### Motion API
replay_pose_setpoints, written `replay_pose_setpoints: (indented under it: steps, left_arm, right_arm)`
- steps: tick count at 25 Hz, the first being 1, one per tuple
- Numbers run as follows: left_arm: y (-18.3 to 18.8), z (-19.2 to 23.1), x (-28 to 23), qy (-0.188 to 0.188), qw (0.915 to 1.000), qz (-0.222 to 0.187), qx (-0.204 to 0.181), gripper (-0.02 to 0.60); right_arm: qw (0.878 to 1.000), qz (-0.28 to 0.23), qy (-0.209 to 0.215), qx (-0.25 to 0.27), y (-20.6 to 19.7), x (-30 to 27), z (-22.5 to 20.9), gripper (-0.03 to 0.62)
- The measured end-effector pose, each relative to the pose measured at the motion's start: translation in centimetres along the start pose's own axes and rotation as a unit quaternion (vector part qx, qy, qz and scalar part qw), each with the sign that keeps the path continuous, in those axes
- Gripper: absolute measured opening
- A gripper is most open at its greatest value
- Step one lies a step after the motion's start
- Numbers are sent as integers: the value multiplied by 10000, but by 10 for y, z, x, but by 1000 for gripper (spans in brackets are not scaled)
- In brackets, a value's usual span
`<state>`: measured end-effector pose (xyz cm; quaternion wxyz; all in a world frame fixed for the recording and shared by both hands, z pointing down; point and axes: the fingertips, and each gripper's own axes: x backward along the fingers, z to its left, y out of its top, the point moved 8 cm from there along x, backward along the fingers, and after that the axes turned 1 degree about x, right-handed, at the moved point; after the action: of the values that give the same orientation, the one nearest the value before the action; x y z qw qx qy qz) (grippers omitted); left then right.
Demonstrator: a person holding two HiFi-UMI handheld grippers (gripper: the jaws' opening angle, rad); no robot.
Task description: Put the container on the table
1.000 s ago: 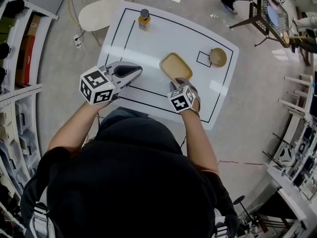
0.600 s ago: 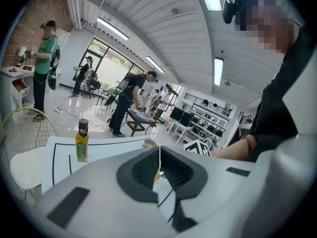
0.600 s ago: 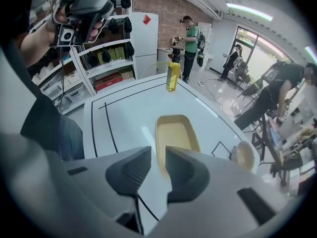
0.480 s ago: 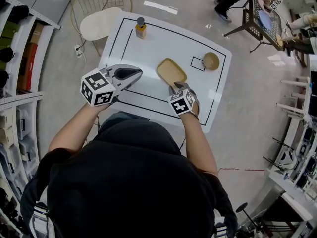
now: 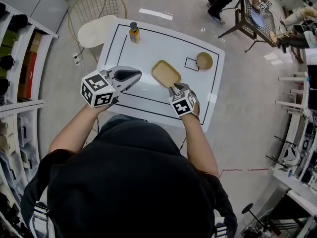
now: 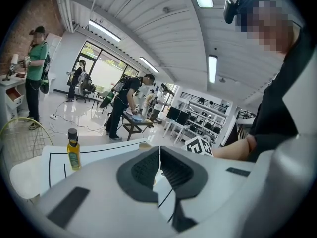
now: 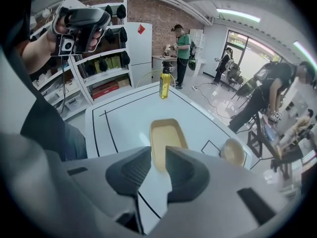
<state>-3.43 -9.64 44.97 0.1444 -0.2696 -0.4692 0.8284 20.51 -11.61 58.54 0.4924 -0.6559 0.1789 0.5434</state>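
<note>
A shallow tan rectangular container [image 5: 166, 73] lies over the middle of the white table [image 5: 148, 48], its long side running away from me. My right gripper [image 5: 176, 87] is shut on the container's near rim, and that rim [image 7: 159, 158] shows between the jaws in the right gripper view. Whether the container rests on the table or hangs just above it I cannot tell. My left gripper [image 5: 134, 74] is held up to the left of the container, shut with nothing in it; its pads [image 6: 148, 166] meet in a thin slit.
A yellow oil bottle [image 5: 133, 32] stands at the table's far left corner. A tan bowl [image 5: 204, 60] sits at the right beside a small black-outlined square [image 5: 191, 63]. Beyond the table's left end stands a wire chair [image 5: 96, 21]. Shelves line the left, and people work in the background.
The head view has drifted, so the table sits lower and more to the left in the picture. Both grippers and the container keep their places relative to the table.
</note>
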Motion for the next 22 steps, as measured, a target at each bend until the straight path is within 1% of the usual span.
replay_pose_setpoints:
  steps: [17,22]
  left_arm:
    - [12,-19,-4,-12,9996,18,-298,11]
    - [20,-26,-9,-68,9991,-8,-420,11]
  right_arm:
    - [9966,-471,-436,-526,-15,54,-28,89]
    - [9933,-724,-528,-732,-17,74,-37,86]
